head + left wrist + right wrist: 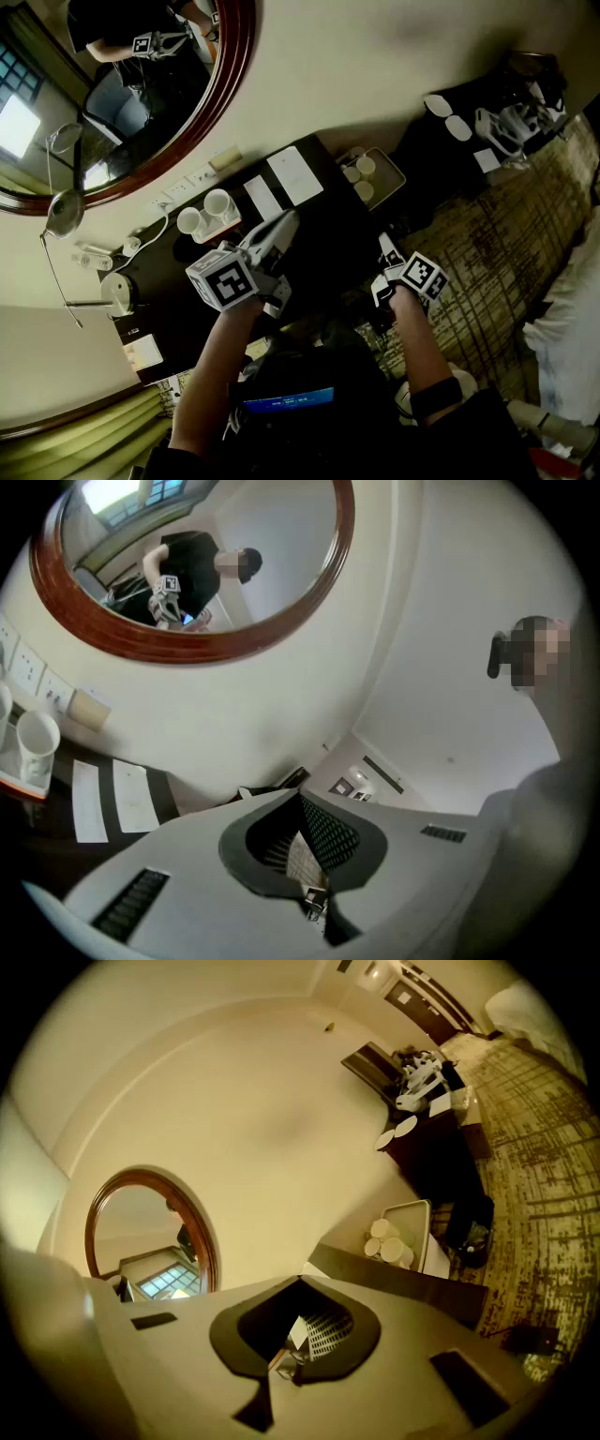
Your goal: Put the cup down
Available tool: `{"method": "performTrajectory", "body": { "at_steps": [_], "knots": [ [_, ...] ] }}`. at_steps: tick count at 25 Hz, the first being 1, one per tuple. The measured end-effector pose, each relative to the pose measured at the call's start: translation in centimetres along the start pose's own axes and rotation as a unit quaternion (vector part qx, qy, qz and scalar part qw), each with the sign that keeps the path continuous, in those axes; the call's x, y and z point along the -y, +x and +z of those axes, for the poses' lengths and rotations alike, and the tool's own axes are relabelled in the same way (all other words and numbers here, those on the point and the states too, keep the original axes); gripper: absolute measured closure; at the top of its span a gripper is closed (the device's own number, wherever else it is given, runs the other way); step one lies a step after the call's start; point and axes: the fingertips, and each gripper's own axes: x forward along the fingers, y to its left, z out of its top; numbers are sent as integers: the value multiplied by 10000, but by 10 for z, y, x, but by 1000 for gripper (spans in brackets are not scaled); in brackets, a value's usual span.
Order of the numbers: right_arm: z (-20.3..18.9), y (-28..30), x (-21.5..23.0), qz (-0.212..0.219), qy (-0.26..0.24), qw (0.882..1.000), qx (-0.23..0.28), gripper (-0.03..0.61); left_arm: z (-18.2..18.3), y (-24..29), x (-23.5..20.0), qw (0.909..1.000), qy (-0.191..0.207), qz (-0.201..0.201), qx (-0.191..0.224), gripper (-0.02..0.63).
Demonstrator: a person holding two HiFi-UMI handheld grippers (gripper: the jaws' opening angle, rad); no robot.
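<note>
Two white cups [206, 212] stand on a small tray [225, 228] at the back left of the dark desk [328, 244]; in the left gripper view one cup [37, 744] shows at the far left. My left gripper [286, 223] hovers over the desk just right of those cups, shut and empty [298, 797]. My right gripper [384, 242] sits lower right, near the desk's front edge, also shut with nothing in it [302, 1277]. A second tray [392, 173] holding several white cups [389, 1241] lies at the desk's right end.
Two white sheets [295, 173] lie on the desk by the wall. A round wood-framed mirror [239, 56] hangs above. A lamp [64, 214] and sockets [183, 190] are at the left. Patterned carpet [497, 253] and another dark table [511, 122] lie to the right.
</note>
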Motion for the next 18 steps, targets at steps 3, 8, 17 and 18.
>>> {"method": "performTrajectory", "body": {
  "at_steps": [3, 8, 17, 18],
  "knots": [
    [-7, 15, -24, 144, -416, 9988, -205, 564, 8, -17, -12, 9993, 234, 290, 97, 614],
    [-47, 66, -101, 749, -1438, 9829, -877, 563, 23, -76, -59, 9879, 861, 1251, 315, 614],
    [-172, 119, -229, 2106, -3638, 8817, -2141, 563, 32, -220, -136, 8895, 2559, 3768, 353, 614],
    [-185, 120, -238, 2221, -3878, 8667, -2216, 563, 31, -234, -141, 8754, 2696, 4000, 316, 614]
  ]
}}
